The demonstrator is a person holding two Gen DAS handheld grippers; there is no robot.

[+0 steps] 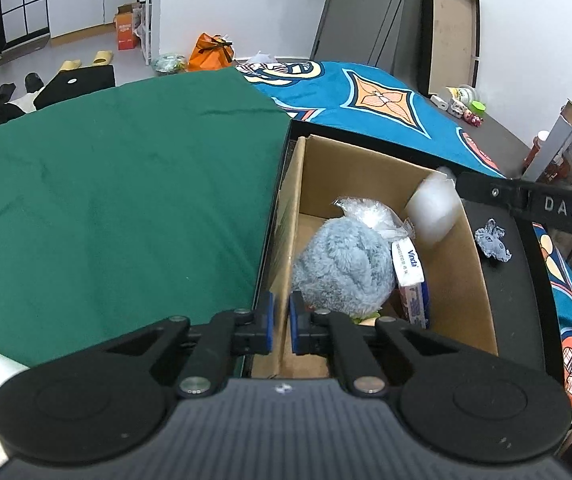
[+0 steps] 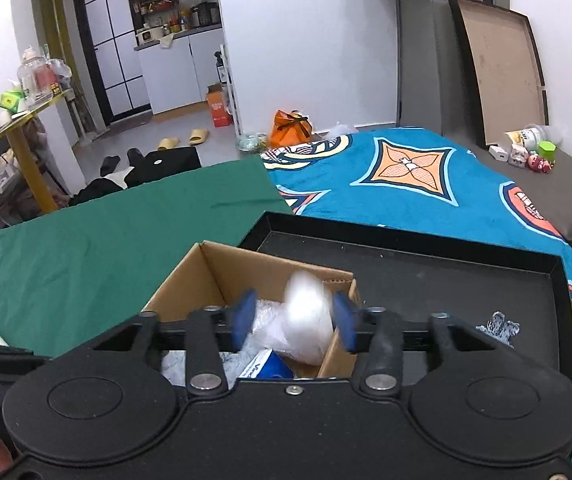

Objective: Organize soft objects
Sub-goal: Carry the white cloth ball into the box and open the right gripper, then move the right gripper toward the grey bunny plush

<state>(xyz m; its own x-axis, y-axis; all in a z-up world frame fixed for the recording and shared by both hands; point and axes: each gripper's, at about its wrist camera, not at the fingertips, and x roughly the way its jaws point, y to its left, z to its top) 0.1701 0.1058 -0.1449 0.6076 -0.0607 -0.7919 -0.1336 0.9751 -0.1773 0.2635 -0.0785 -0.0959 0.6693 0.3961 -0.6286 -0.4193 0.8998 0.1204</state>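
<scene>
An open cardboard box [image 1: 461,280] stands in a black tray [image 2: 425,280] on the bed. My left gripper [image 1: 284,322] is shut on the box's left wall, one blue pad on each side of it. Inside lie a grey-blue plush ball [image 1: 341,268], a clear plastic bag [image 1: 365,212] and a Vinda tissue pack [image 1: 407,268]. My right gripper [image 2: 293,318] hangs open over the box's far right corner. A blurred white soft lump [image 2: 307,312] sits between its pads, with a gap on the left side. A small grey fuzzy piece [image 2: 499,326] lies on the tray.
A green cloth [image 1: 118,184] covers the bed left of the tray, and a blue patterned sheet [image 2: 425,168] lies beyond it. A framed board [image 2: 501,68] leans on the far wall beside small trinkets [image 2: 525,152]. Slippers and an orange bag [image 2: 287,128] are on the floor.
</scene>
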